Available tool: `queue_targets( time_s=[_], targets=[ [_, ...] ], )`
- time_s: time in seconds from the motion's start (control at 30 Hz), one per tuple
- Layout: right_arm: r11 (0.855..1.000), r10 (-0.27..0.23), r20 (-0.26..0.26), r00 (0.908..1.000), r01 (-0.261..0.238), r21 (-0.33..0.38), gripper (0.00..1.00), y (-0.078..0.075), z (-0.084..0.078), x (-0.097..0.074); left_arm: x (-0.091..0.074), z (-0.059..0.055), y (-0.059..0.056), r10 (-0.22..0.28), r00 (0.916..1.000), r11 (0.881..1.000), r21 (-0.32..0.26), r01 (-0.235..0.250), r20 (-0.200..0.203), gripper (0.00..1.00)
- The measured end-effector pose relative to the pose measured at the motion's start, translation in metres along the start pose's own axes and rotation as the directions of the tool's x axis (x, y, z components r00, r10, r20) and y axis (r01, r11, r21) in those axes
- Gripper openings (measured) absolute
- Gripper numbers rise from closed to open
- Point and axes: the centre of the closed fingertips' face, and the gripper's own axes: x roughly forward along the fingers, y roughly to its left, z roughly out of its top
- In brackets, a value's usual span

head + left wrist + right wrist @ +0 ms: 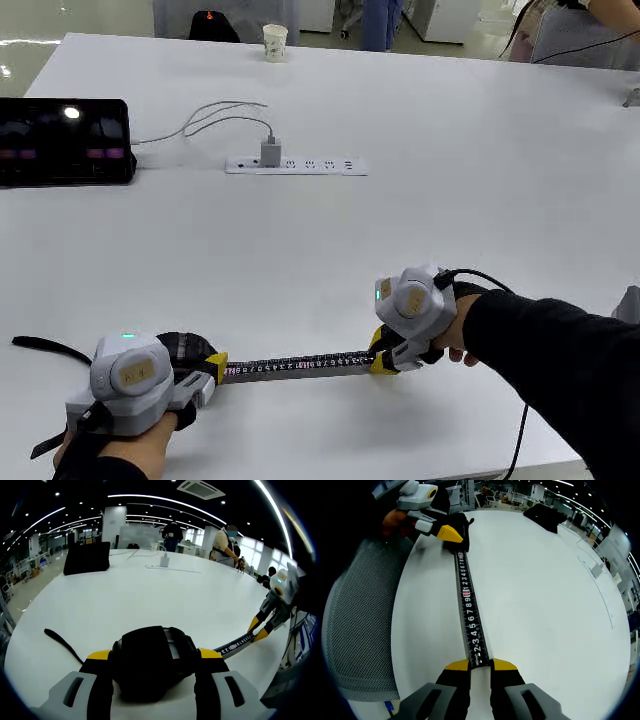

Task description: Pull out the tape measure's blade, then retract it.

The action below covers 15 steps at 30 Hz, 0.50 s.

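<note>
Head view: blade (295, 365) pulled out.
Left gripper (203, 368) clamps case (180, 347), right gripper (382, 360) pinches blade tip; retraction likely next, guided slowly.

A white table (400, 230); glossy floor (20, 50) beyond; ceiling light strips (160, 499), perhaps fluorescent.

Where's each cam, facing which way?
Head view: head-mounted, looking down at the table; left tool, right tool, black sleeve show.
Left gripper view: on left tool, faces past the tape measure to the right tool; own jaws below.
Right gripper view: on right tool, faces along the blade to the left tool; own jaws below.
Shared: all three see the blade.
</note>
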Motion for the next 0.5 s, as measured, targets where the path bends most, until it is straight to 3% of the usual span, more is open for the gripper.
queue_targets(
  time_s=[0.5],
  targets=[
    [1.000, 0.004, -0.001, 1.0000, -0.004, -0.013, 0.11, 0.0007, 0.0045, 0.0025, 0.0002, -0.0002, 0.0002, -0.003, 1.0000, 1.000, 0.001, 0.003, -0.003, 0.61]
  ],
)
